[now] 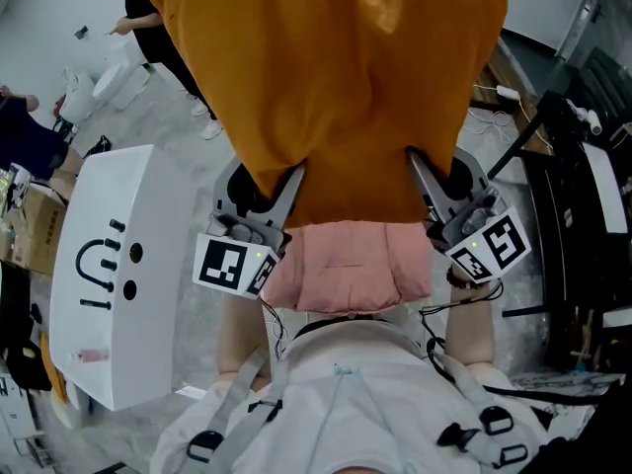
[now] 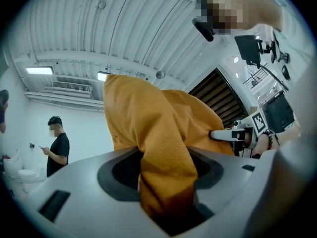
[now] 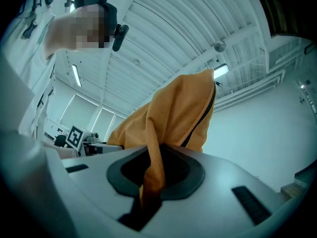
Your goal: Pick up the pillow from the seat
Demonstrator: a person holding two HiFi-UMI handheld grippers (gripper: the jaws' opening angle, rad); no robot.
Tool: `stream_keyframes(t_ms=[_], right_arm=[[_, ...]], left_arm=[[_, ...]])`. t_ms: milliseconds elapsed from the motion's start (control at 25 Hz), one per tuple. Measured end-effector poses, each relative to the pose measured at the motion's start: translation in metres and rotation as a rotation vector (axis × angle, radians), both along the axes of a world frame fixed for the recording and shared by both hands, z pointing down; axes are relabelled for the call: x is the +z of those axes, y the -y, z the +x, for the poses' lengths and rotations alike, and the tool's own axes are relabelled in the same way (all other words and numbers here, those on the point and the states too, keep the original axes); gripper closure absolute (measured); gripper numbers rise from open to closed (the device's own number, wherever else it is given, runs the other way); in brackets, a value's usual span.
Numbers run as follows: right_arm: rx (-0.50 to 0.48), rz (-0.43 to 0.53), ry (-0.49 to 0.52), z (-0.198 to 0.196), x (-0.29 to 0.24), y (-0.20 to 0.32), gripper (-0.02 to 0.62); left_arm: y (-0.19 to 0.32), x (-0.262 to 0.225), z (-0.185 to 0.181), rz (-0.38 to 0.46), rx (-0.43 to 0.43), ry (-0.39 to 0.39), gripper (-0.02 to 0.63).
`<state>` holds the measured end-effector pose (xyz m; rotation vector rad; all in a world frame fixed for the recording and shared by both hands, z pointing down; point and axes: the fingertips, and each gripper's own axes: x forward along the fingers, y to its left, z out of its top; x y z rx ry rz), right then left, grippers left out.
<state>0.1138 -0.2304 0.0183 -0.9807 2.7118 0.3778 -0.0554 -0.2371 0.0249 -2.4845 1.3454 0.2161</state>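
Note:
The orange pillow (image 1: pixel 336 87) hangs lifted in front of me, filling the upper middle of the head view. My left gripper (image 1: pixel 281 191) is shut on a thick fold of its lower left edge. At the lower right edge my right gripper (image 1: pixel 425 181) pinches a thin fold of fabric. In the left gripper view the pillow (image 2: pixel 158 133) bunches between the jaws of the left gripper (image 2: pixel 166 182), with the right gripper (image 2: pixel 233 134) beyond it. The right gripper view shows the pillow (image 3: pixel 178 113) and its dark zipper rising from the right gripper (image 3: pixel 151 182).
A pink cushion (image 1: pixel 346 265) lies on the seat just below the pillow. A white unit with a face drawn on it (image 1: pixel 109 265) stands at the left. A person in black (image 1: pixel 148 18) stands at the back left. Black equipment and cables (image 1: pixel 583 215) crowd the right.

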Motion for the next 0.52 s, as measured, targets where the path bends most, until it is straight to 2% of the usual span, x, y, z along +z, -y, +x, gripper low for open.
stream_keyframes(t_ms=[520], right_arm=[[0.001,0.013,-0.016,-0.016,-0.002,0.012,0.537]], left_arm=[[0.011,-0.001,-0.016,0.006,-0.008,-0.004,0.356]])
